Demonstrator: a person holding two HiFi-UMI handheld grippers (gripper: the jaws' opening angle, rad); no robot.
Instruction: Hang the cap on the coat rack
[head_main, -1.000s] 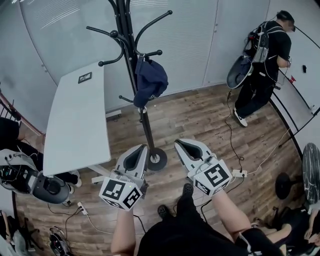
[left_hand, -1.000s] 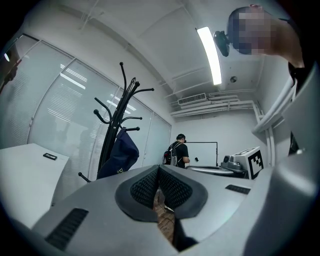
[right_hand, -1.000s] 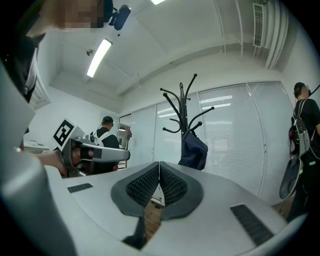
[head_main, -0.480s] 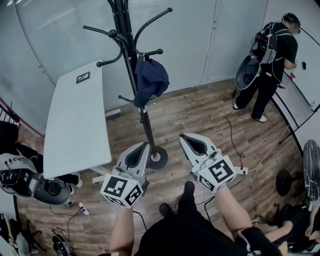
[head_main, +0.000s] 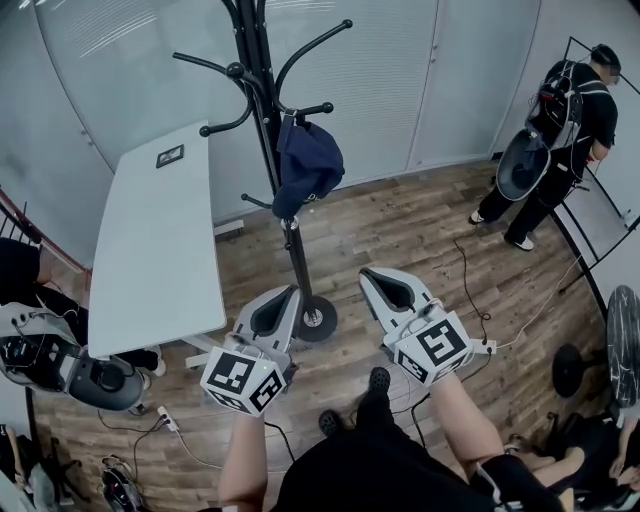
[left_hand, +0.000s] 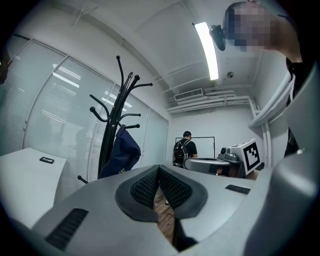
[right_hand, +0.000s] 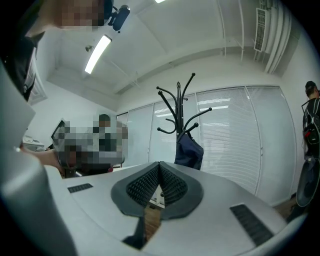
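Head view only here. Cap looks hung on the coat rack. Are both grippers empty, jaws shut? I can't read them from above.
Observer: In its own view the left gripper has its pads together at the tips, with nothing between them.
Operator: And the other?
Observer: The right gripper is the same in its view. Its pads meet at the tips and it holds nothing.
Operator: Ceiling lights on? Not in my frame.
Observer: Yes, the left gripper view shows a strip light lit overhead.
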